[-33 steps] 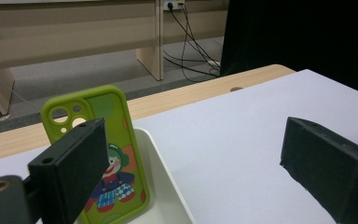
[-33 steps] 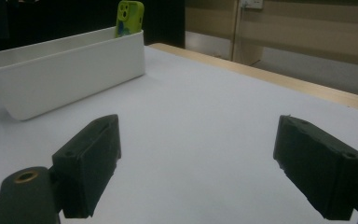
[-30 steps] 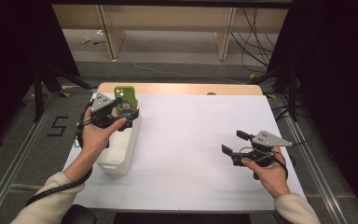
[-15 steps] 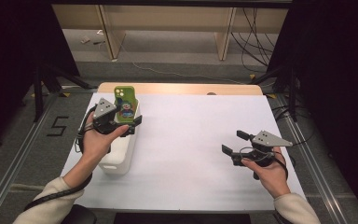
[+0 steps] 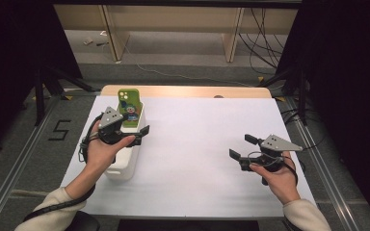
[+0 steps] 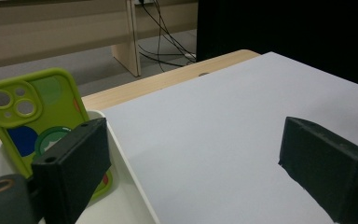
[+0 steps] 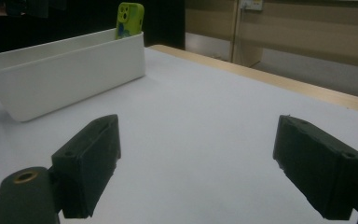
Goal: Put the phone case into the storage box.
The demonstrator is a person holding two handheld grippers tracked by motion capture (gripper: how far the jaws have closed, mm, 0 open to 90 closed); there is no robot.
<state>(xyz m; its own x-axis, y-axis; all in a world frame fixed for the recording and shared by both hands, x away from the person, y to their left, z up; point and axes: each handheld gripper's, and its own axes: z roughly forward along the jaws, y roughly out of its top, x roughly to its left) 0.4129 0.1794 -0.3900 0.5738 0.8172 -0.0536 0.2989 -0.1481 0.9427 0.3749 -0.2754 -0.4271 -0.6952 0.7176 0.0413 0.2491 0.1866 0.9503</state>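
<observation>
A phone in a lime-green cartoon case point(image 5: 128, 106) point(image 6: 37, 121) point(image 7: 129, 18) stands tilted against the far end of a long white bin point(image 5: 125, 163) point(image 6: 130, 186) point(image 7: 60, 70) on the left of the table. My left gripper point(image 5: 134, 130) point(image 6: 205, 172) hovers open over the bin, just short of the phone, with nothing between its jaws. Over the right side of the table my right gripper point(image 5: 243, 147) point(image 7: 205, 172) stands open and empty, its jaws pointing left toward the bin.
A white sheet point(image 5: 197, 144) covers the table, with a strip of wooden edge point(image 5: 188, 91) along the far side. Wooden furniture legs and loose cables point(image 5: 265, 29) sit on the floor beyond. A metal rail point(image 5: 327, 159) runs along the right.
My left gripper has drawn back toward me along the bin, away from the phone, which stays standing in the bin. The right gripper has held still.
</observation>
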